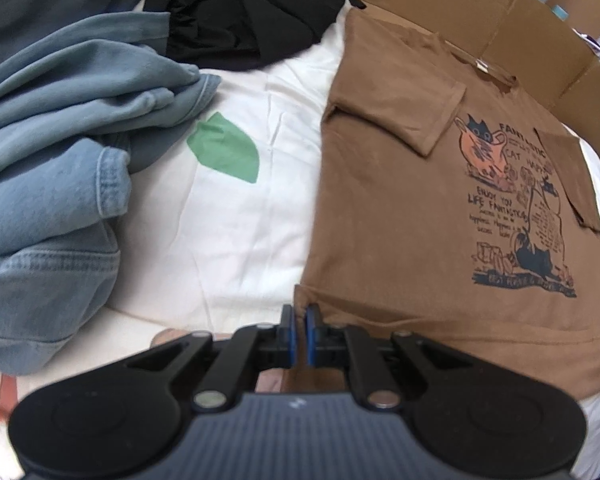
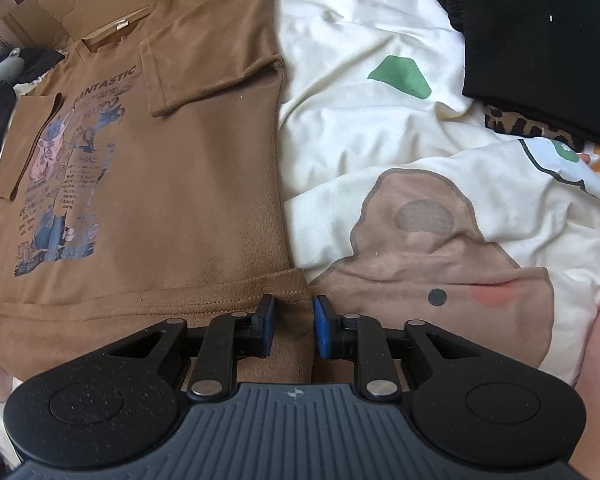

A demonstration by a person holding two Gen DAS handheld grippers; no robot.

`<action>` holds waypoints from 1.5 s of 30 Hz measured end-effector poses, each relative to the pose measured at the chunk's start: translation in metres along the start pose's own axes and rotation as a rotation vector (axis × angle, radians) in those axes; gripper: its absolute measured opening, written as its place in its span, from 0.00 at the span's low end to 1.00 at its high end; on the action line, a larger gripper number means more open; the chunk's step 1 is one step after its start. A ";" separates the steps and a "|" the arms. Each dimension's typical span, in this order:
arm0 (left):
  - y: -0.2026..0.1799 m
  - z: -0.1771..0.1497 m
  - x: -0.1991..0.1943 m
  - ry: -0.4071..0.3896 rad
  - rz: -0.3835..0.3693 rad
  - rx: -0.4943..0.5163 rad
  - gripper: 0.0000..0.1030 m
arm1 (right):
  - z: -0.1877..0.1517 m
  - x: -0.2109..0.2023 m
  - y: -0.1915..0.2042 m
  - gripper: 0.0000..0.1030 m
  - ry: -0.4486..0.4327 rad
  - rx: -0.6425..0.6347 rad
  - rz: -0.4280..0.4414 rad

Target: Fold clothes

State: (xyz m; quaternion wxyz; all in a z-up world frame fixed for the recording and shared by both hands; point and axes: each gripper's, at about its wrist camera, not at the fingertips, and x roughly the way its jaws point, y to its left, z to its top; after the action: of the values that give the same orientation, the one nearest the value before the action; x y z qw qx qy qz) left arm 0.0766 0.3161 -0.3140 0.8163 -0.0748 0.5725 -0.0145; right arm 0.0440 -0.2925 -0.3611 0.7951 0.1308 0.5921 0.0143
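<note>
On the left, a heap of blue denim clothes [image 1: 60, 152] runs out of the left wrist view, with a black garment [image 1: 256, 12] bunched behind it, its shape hard to read. The white bedsheet [image 1: 228, 216] lies between them and the brown T-shirt [image 1: 384, 208], spread flat with both sleeves folded in over its cat print; flattened cardboard [image 1: 532, 40] sits beyond the collar. The left gripper [image 1: 299, 330] has its jaws nearly closed at the shirt's near hem corner; whether cloth is pinched is unclear. The right gripper [image 2: 293, 326] stands narrowly parted over the other hem corner [image 2: 288, 292]. Farther right, black clothing [image 2: 540, 40] is cut off by the frame edge.
</note>
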 end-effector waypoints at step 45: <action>-0.019 0.108 0.035 -0.160 -0.045 -0.035 0.05 | 0.094 -0.030 0.025 0.01 -0.186 -0.049 -0.031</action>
State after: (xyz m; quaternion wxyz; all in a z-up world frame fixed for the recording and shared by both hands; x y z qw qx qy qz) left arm 0.1913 0.3050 -0.3083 0.8576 -0.1028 0.5036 -0.0166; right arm 0.1272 -0.2917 -0.3028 0.8498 0.1031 0.5170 0.0043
